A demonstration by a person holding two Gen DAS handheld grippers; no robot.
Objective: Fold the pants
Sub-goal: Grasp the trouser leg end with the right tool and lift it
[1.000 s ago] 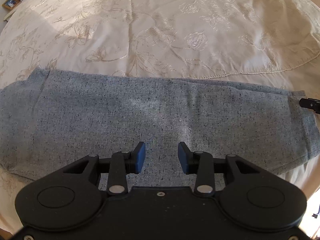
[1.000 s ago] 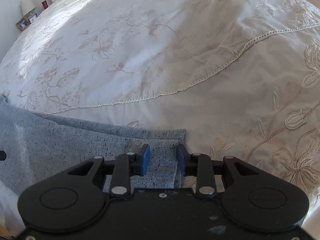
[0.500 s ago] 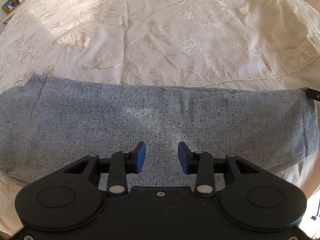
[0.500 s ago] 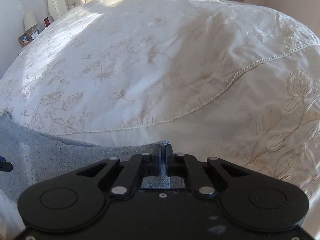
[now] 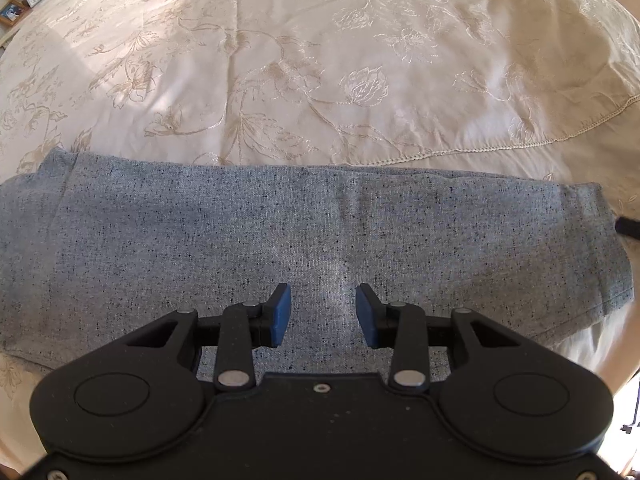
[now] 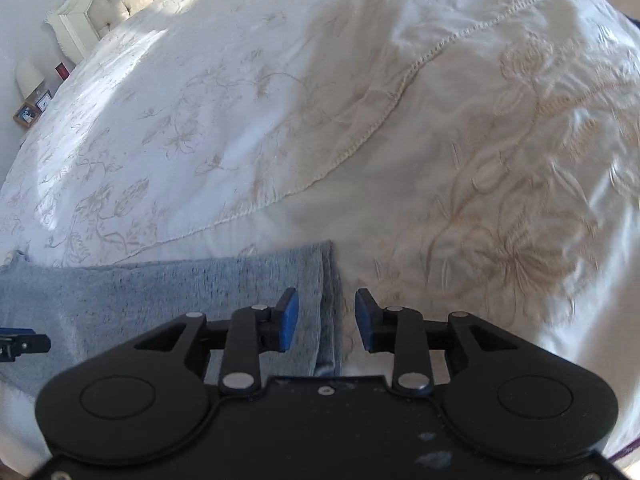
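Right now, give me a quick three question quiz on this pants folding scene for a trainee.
1. True or false: the left gripper grips the pants.
2. The pants lie on: A) a wooden table, B) an embroidered bedspread, C) a carpet.
3. In the right wrist view, which part of the pants lies between the right gripper fingers?

Key: 1 false, open above the cloth. 2 B. 3 The end edge; the jaws have just opened and do not pinch it.

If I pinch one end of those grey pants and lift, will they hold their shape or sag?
Likely sag: the grey pants lie limp and flat on the bedspread, following its surface. The layers at the hem look loose, so they may slide apart. The knit looks thin, so probably light.
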